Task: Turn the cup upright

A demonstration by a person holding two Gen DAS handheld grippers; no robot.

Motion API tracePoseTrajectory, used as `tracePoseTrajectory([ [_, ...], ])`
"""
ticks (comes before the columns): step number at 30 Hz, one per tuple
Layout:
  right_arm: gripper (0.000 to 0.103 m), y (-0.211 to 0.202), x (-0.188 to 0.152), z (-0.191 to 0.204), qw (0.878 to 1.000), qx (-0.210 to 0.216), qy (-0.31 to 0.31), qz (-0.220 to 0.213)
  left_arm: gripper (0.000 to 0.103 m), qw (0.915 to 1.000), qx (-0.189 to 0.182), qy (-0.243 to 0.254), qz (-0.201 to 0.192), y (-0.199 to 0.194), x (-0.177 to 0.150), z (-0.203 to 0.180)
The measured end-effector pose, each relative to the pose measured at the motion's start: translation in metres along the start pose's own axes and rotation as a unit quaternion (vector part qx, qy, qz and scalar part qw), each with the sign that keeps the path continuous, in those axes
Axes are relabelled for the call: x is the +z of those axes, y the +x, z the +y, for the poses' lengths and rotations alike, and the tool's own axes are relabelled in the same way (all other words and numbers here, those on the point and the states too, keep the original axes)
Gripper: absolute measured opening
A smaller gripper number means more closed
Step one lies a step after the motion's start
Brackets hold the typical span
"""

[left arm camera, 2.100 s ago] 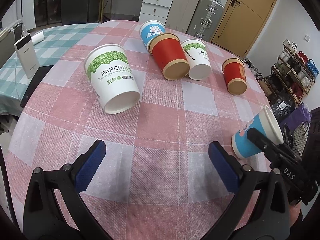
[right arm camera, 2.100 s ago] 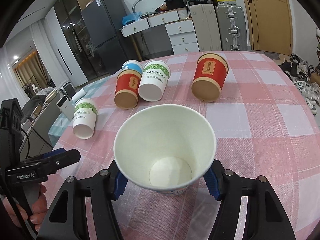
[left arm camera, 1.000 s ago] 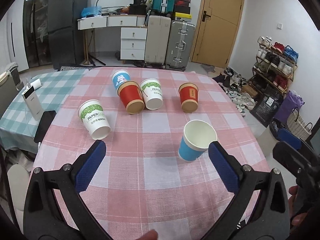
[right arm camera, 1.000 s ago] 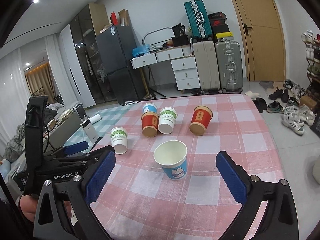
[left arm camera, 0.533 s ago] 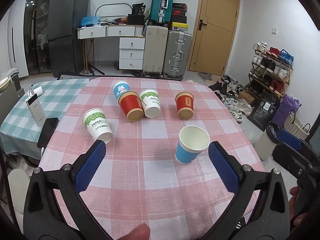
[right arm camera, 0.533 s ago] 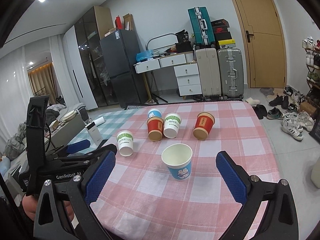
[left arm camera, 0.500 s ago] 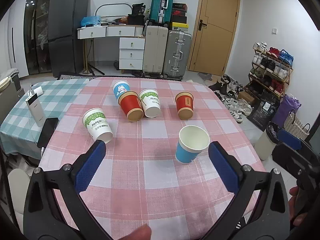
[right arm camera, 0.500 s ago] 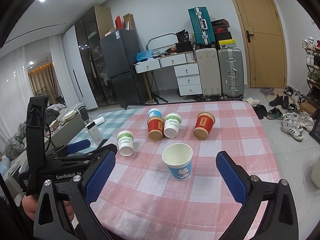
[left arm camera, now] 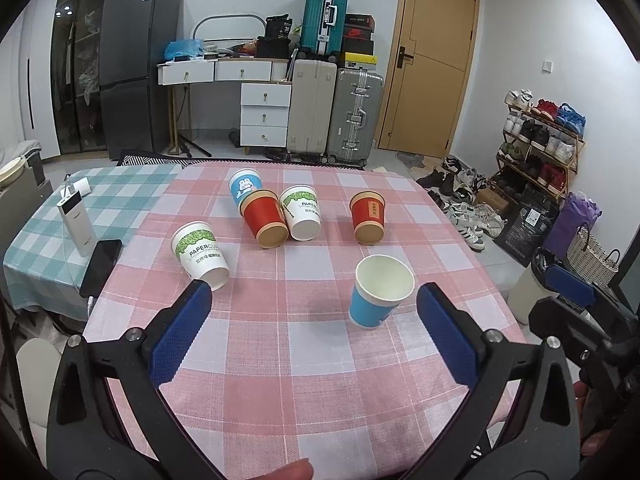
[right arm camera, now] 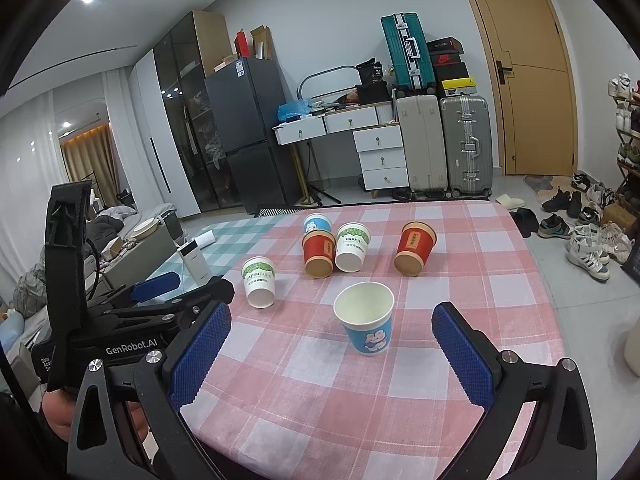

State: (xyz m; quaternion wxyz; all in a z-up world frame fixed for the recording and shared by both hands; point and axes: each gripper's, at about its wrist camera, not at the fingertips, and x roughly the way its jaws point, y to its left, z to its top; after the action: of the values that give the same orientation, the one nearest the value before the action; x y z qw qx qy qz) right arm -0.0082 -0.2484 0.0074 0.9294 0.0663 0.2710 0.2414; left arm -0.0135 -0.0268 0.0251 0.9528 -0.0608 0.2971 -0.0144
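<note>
- Blue cup (right arm camera: 366,322) stood upright on pink checked tabletop (right arm camera: 320,380), mouth up.
- Left tongs (left arm camera: 314,334) spread wide, empty.
- Right tongs (right arm camera: 330,354) spread wide, empty.

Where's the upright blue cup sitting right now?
The upright blue cup stands alone on the pink checked tablecloth, nearest the camera in both wrist views, in front of the red cup lying on its side; neither open gripper touches it.
</note>
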Motion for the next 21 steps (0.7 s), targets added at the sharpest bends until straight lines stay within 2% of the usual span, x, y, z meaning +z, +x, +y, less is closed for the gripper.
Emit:
tracePoseTrajectory([
  [21, 0.103, 0.0006, -0.0070, -0.0003, 1.000, -0.001, 0.008, 0.008, 0.102, 1.0000, -0.005, 0.004, 0.001, -0.0035, -0.0010, -0.0051],
])
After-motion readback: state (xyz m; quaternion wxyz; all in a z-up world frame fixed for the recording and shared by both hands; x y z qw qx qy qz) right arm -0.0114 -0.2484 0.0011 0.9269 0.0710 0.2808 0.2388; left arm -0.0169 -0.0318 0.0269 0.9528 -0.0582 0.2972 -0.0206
